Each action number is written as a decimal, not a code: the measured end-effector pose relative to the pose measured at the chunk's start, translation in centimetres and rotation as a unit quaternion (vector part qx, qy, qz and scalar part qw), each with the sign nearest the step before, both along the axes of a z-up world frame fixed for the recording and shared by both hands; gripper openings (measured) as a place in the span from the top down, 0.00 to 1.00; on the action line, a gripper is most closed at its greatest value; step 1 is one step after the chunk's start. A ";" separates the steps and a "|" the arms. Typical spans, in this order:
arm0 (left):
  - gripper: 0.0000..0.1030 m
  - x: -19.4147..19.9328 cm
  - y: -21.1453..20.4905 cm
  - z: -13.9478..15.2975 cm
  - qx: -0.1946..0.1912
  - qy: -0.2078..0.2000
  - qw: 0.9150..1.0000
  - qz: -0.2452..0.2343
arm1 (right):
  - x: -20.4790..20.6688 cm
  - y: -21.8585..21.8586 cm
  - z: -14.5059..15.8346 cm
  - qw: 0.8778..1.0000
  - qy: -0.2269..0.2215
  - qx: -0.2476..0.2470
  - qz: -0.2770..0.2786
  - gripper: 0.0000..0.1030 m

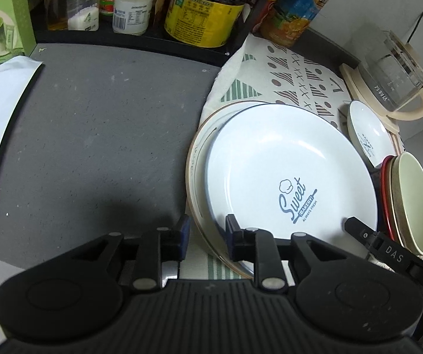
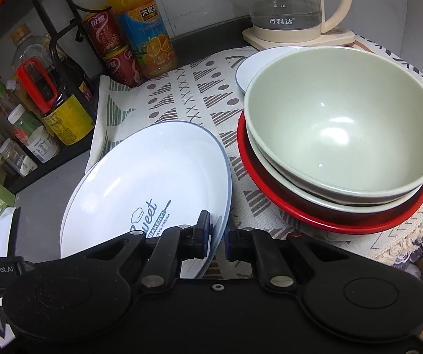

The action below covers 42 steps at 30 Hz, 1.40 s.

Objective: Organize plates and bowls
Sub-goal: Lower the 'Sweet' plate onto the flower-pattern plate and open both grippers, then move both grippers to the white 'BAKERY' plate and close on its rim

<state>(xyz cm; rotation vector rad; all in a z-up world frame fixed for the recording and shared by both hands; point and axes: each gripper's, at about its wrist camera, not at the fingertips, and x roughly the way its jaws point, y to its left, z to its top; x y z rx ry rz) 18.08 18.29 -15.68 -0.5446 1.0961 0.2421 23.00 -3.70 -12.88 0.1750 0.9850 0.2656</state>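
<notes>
Right tongs [image 2: 217, 237] grip "Sweet Bakery" plate [image 2: 152, 177]; left tongs [image 1: 207, 236] released.

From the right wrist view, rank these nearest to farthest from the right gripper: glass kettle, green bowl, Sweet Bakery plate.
1. Sweet Bakery plate: its rim sits between the right gripper fingers, lower left.
2. Green bowl: stacked on other bowls, centre right.
3. Glass kettle: on its base, at the back, top right.
</notes>
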 end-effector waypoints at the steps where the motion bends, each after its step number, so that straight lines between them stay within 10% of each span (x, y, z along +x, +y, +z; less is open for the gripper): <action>1: 0.77 0.0 0.0 -0.1 -0.002 -0.002 1.000 0.003 | 0.0 0.0 -0.1 1.000 -0.001 -0.002 0.003 0.90; 24: 0.75 -0.3 0.9 1.5 0.042 -0.003 0.999 -0.004 | -0.2 0.5 -0.8 0.999 0.037 0.012 0.012 0.70; 33: 0.16 -1.0 1.0 4.2 0.027 -0.056 0.998 -0.007 | -2.2 1.0 2.6 0.998 0.018 0.053 0.038 0.21; 42: 0.14 0.0 0.6 6.6 0.006 -0.082 0.996 -0.023 | -2.3 -0.1 6.6 0.996 -0.031 0.073 0.040 0.00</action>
